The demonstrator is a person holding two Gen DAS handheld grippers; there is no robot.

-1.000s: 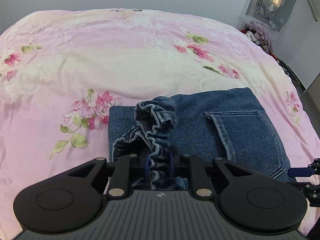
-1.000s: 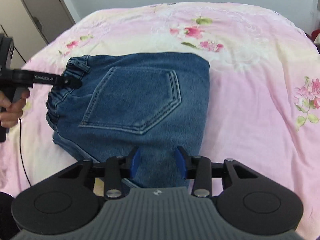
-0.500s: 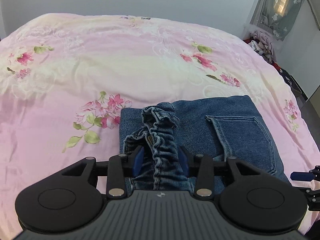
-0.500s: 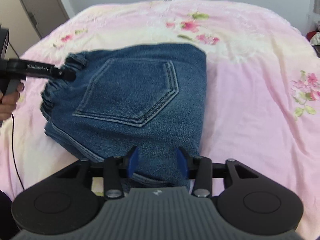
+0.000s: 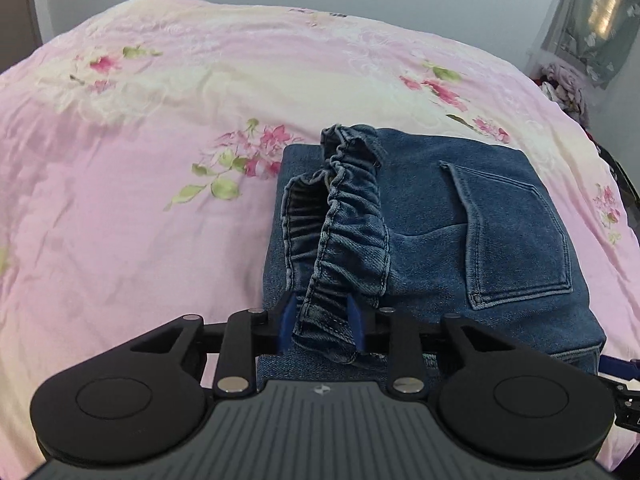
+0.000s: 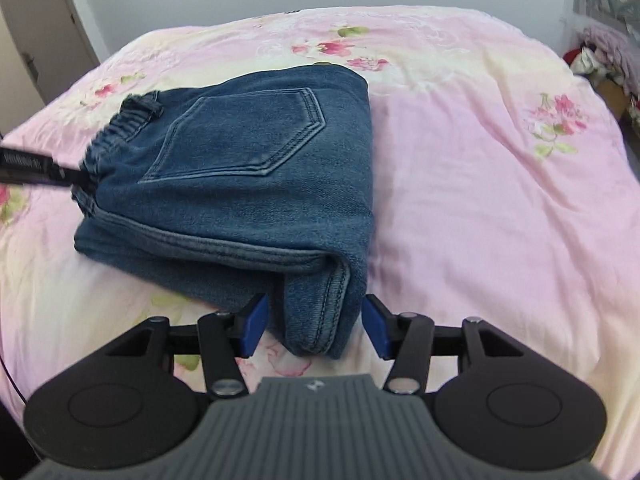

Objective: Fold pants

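The folded pants point(image 6: 256, 168) are laid on the bed point(image 6: 480, 184). The waistband point(image 5: 344, 236) is straddled by the parted, unclenched fingers of the left gripper point(image 5: 322, 326); the right gripper point(image 6: 316, 330) is spread around the hem corner. The fold could be dragged open if cloth is snagged on withdrawal.

My views are evenly, softly lit; daylight glows from the window point(image 5: 592, 20), above and right of the bedspread point(image 5: 140, 200). Shadows beside the pants point(image 6: 256, 184) are faint. Fisheye bends the bedspread's edges; corners darken.
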